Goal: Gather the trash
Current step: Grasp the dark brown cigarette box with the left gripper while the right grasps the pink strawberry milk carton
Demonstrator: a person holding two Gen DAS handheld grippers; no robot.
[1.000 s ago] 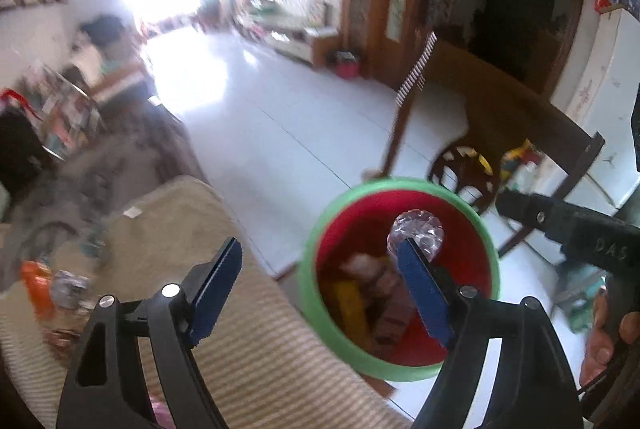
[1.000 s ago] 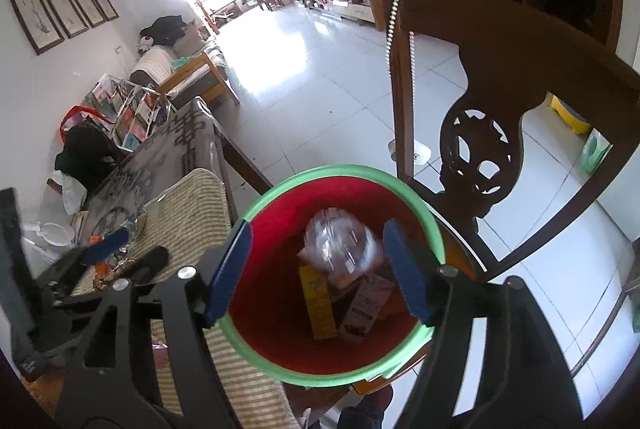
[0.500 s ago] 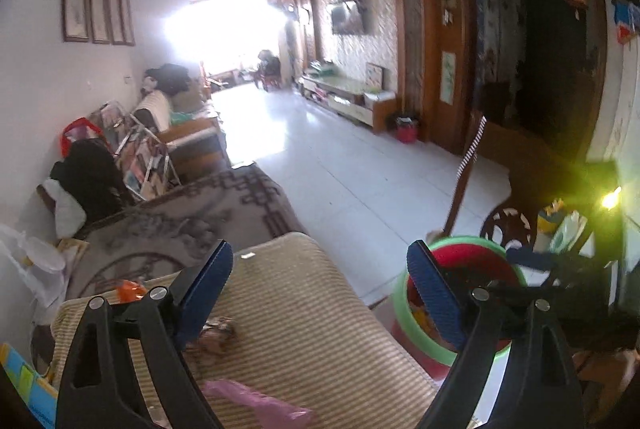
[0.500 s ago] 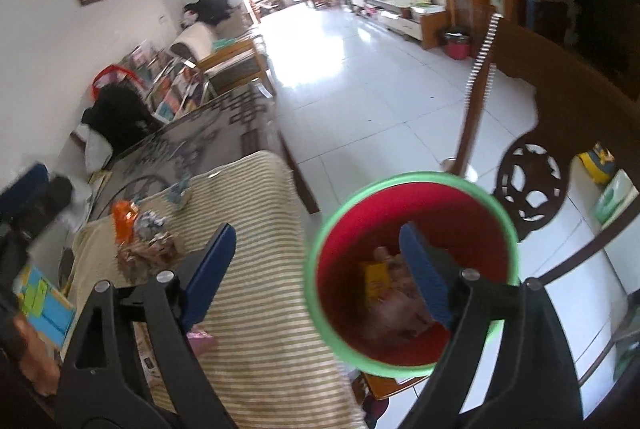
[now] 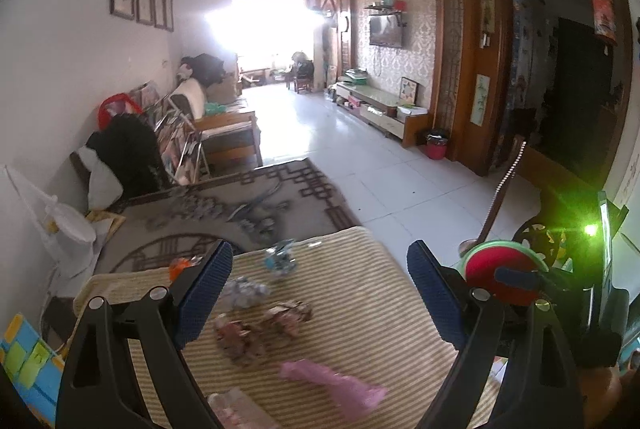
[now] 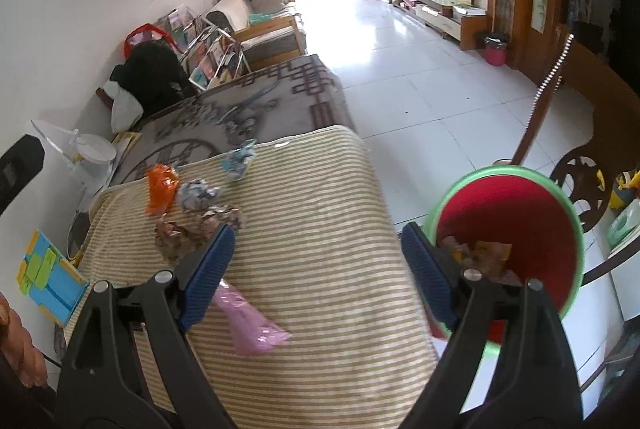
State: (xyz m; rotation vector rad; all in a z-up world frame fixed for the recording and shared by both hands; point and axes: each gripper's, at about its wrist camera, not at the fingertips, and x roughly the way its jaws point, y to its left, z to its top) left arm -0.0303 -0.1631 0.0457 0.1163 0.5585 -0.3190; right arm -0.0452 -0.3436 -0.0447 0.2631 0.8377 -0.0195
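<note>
Both grippers hover over a yellow-striped mat (image 5: 360, 293) (image 6: 320, 197) strewn with trash. My left gripper (image 5: 320, 281) is open and empty above two brown crumpled wrappers (image 5: 240, 337) and a pink wrapper (image 5: 332, 383). My right gripper (image 6: 318, 249) is also open and empty. The pink wrapper (image 6: 248, 317) lies by its left finger and the brown wrappers (image 6: 176, 233) just beyond that finger's tip. Farther back lie an orange wrapper (image 6: 160, 189), a silvery wad (image 6: 198, 195) and a bluish wrapper (image 6: 238, 161). The red bin with a green rim (image 6: 520, 213) (image 5: 500, 269) stands off the mat's right edge and holds trash.
A dark wooden chair (image 6: 600, 133) stands right of the bin. A grey patterned cloth (image 6: 248, 101) lies beyond the mat. A blue and yellow box (image 6: 44, 273) and a white fan (image 6: 88, 149) sit at the left. White tiled floor stretches beyond.
Both views have swung left from above the bin to the mat. The clear plastic wad seen over the bin a second ago is no longer by the jaws, which now stand wider.
</note>
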